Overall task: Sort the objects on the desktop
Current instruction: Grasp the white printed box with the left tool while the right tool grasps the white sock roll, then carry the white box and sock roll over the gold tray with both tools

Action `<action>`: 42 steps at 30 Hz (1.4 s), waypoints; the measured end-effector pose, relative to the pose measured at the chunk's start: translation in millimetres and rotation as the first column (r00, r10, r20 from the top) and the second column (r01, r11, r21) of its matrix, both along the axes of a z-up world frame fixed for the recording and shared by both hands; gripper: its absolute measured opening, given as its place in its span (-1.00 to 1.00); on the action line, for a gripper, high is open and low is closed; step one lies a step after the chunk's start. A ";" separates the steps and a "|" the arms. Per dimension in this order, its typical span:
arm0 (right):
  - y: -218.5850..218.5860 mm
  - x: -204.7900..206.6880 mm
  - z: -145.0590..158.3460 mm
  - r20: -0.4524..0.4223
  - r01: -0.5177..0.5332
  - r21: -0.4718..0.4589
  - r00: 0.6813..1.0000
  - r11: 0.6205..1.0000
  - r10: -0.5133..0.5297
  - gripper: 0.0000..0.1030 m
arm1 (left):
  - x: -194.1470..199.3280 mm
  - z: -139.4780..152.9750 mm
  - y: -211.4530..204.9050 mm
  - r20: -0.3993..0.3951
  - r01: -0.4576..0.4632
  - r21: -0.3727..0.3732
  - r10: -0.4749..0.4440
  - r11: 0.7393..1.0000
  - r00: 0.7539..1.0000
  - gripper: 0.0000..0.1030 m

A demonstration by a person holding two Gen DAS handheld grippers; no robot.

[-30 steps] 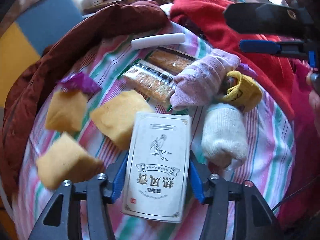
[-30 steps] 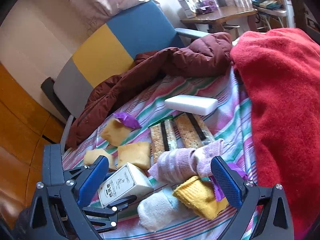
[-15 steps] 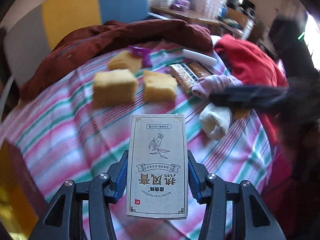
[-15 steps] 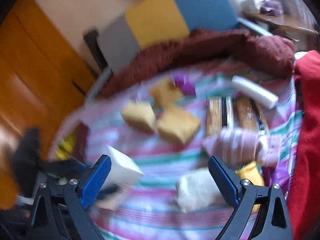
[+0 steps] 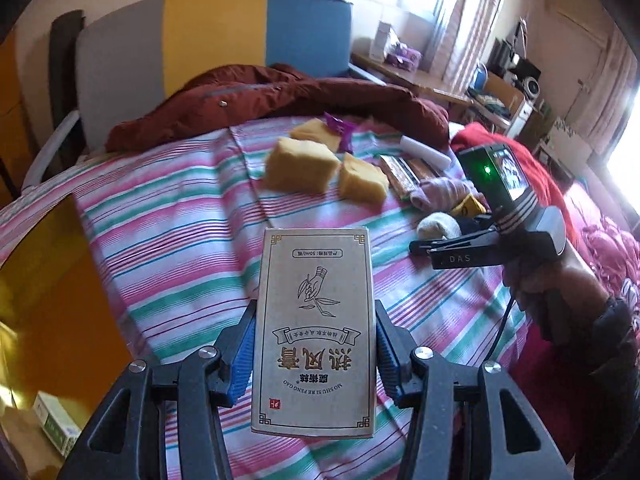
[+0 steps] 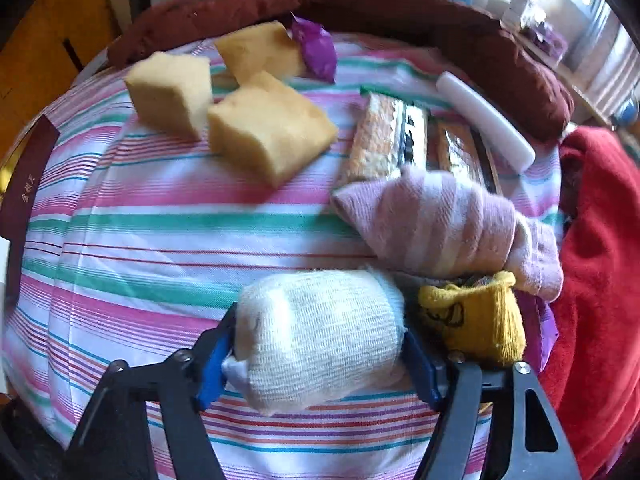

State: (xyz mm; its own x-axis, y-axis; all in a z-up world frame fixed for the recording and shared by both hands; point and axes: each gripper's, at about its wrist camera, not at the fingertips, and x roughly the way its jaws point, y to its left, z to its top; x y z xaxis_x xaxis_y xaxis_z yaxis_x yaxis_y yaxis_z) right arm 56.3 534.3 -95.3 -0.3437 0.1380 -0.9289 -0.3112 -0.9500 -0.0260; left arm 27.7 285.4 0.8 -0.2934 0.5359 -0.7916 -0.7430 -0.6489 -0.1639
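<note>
Now, L gripper [image 5: 314,354]: clamped on the cream box [image 5: 316,332], held up over the striped cloth [image 5: 168,232].
R gripper [image 6: 316,354]: jaws just closing, blue pads against both sides of the white sock roll [image 6: 320,340], on the cloth.
Yellow sock [image 6: 476,320]: touching the roll's right.
Pink sock [image 6: 440,224]: just behind the roll.

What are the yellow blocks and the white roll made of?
The yellow blocks look like soft sponge foam: matte, faintly porous, with cut edges. The white roll looks like knitted fabric, probably a rolled sock: you can see ribbed loops and fuzzy threads.
</note>
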 end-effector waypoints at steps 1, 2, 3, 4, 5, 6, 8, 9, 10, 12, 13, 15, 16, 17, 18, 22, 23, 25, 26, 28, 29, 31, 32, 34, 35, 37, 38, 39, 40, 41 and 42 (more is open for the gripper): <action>-0.4 0.5 -0.1 -0.002 0.001 -0.002 1.000 1.000 -0.001 0.37 | -1.1 1.6 -6.6 -0.003 -0.015 0.007 0.015 1.000 1.000 0.01; -2.0 1.1 -0.4 -0.002 0.002 0.005 1.000 1.000 -0.002 0.36 | -1.3 2.1 -10.7 -0.005 -0.025 0.011 0.025 1.000 1.000 0.01; -3.9 1.9 0.3 -0.008 -0.003 0.009 1.000 1.000 0.003 0.36 | -1.4 3.6 -15.1 -0.009 -0.037 0.018 0.037 0.999 0.999 0.01; -6.9 2.6 2.1 -0.021 -0.016 0.000 1.000 1.000 0.016 0.36 | -2.3 6.0 -21.3 -0.016 -0.051 0.025 0.052 0.998 0.999 0.01; -12.2 3.1 5.2 -0.042 -0.038 -0.011 0.998 0.999 0.037 0.36 | -2.4 7.3 -27.0 -0.022 -0.062 0.028 0.062 0.998 0.998 0.01; -18.6 3.3 8.9 -0.063 -0.062 -0.020 0.996 0.998 0.061 0.36 | -3.2 8.9 -31.2 -0.028 -0.075 0.031 0.075 0.997 0.997 0.01; -30.8 2.8 13.8 -0.090 -0.114 -0.052 0.990 0.992 0.109 0.36 | -6.7 12.5 -42.1 -0.039 -0.107 0.039 0.109 0.993 0.993 0.01; -40.1 2.2 15.0 -0.099 -0.145 -0.066 0.985 0.987 0.138 0.36 | -8.0 13.3 -46.8 -0.043 -0.124 0.041 0.126 0.991 0.991 0.01; -45.1 2.3 15.7 -0.102 -0.164 -0.071 0.982 0.984 0.156 0.36 | -10.8 14.4 -54.7 -0.049 -0.150 0.044 0.152 0.988 0.987 0.01; -60.7 1.0 19.0 -0.121 -0.218 -0.095 0.971 0.971 0.206 0.36 | -16.1 15.2 -67.1 -0.050 -0.187 0.043 0.189 0.982 0.981 0.01; -66.6 0.9 21.9 -0.135 -0.233 -0.109 0.967 0.966 0.218 0.36 | -18.2 15.7 -72.4 -0.049 -0.206 0.045 0.208 0.977 0.977 0.01; -80.0 -0.1 30.2 -0.170 -0.258 -0.133 0.957 0.957 0.234 0.36 | -25.4 18.1 -89.1 -0.049 -0.254 0.058 0.257 0.965 0.965 0.01; -87.7 -0.4 34.5 -0.185 -0.266 -0.139 0.953 0.954 0.239 0.36 | -29.0 19.4 -97.3 -0.052 -0.276 0.063 0.279 0.959 0.959 0.01; -96.2 -4.0 39.8 -0.204 -0.276 -0.149 0.948 0.950 0.243 0.36 | -33.7 21.0 -108.0 -0.057 -0.305 0.068 0.309 0.950 0.949 0.01; -104.7 -4.1 41.7 -0.222 -0.288 -0.161 0.943 0.944 0.249 0.36 | -37.5 21.9 -116.4 -0.060 -0.326 0.070 0.330 0.943 0.942 0.01; -143.9 -16.2 61.9 -0.292 -0.353 -0.185 0.911 0.917 0.292 0.36 | -53.8 24.3 -156.1 -0.084 -0.426 0.076 0.431 0.902 0.898 0.01; -153.1 -23.9 68.0 -0.314 -0.373 -0.197 0.900 0.907 0.302 0.36 | -58.4 24.6 -167.0 -0.089 -0.450 0.077 0.456 0.890 0.886 0.01; -176.4 -34.4 78.1 -0.361 -0.414 -0.225 0.876 0.882 0.319 0.36 | -67.2 24.8 -184.9 -0.108 -0.488 0.072 0.493 0.870 0.863 0.02; -182.7 -37.2 81.8 -0.374 -0.426 -0.234 0.869 0.874 0.323 0.36 | -72.0 25.3 -195.4 -0.118 -0.512 0.069 0.516 0.856 0.848 0.02; -206.8 -49.0 92.3 -0.413 -0.466 -0.266 0.846 0.844 0.337 0.36 | -83.6 23.9 -214.5 -0.125 -0.551 0.060 0.554 0.832 0.823 0.02; -217.6 -53.1 95.3 -0.424 -0.482 -0.270 0.837 0.833 0.347 0.36 | -87.7 22.8 -222.6 -0.127 -0.568 0.060 0.571 0.821 0.811 0.02; -244.6 -65.6 101.2 -0.444 -0.518 -0.285 0.817 0.806 0.368 0.36 | -97.9 20.4 -238.5 -0.119 -0.596 0.052 0.598 0.801 0.793 0.02; -254.4 -69.0 104.9 -0.448 -0.532 -0.292 0.810 0.795 0.377 0.36 | -102.2 19.9 -246.4 -0.120 -0.611 0.053 0.613 0.790 0.781 0.02; -275.6 -81.8 104.2 -0.447 -0.550 -0.297 0.802 0.781 0.396 0.36 | -109.3 19.9 -257.8 -0.127 -0.630 0.054 0.631 0.775 0.766 0.02; -287.8 -89.8 101.9 -0.438 -0.553 -0.298 0.804 0.778 0.403 0.36 | -113.3 19.8 -263.9 -0.133 -0.640 0.058 0.641 0.766 0.756 0.02; -304.8 -101.6 98.4 -0.424 -0.551 -0.319 0.811 0.771 0.404 0.36 | -122.8 16.3 -273.8 -0.125 -0.654 0.050 0.654 0.755 0.746 0.02; -313.8 -109.4 95.6 -0.416 -0.546 -0.335 0.817 0.768 0.399 0.36 | -126.2 14.4 -278.6 -0.117 -0.660 0.049 0.661 0.750 0.741 0.02; -320.9 -115.9 93.4 -0.409 -0.538 -0.341 0.823 0.771 0.394 0.36 | -129.3 12.1 -282.2 -0.112 -0.665 0.044 0.665 0.746 0.739 0.02; -330.3 -124.5 89.9 -0.396 -0.527 -0.345 0.832 0.777 0.388 0.36 | -132.3 9.2 -285.2 -0.105 -0.667 0.035 0.666 0.745 0.739 0.03; -336.4 -130.0 86.5 -0.386 -0.527 -0.355 0.835 0.772 0.391 0.37 | -134.5 5.8 -288.7 -0.097 -0.668 0.026 0.667 0.744 0.739 0.03; -343.2 -136.2 82.6 -0.381 -0.529 -0.369 0.836 0.764 0.394 0.38 | -136.5 1.2 -291.1 -0.087 -0.666 0.014 0.665 0.746 0.742 0.03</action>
State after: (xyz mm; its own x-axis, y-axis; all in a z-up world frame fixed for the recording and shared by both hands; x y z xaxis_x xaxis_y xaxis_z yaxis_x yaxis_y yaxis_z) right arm -79.9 191.2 -12.7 -0.4960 -0.5038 -0.7072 0.2382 -0.8622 0.4472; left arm -108.9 -5.7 1.9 -0.6335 0.1672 -0.7555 -0.1311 -0.9854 -0.1082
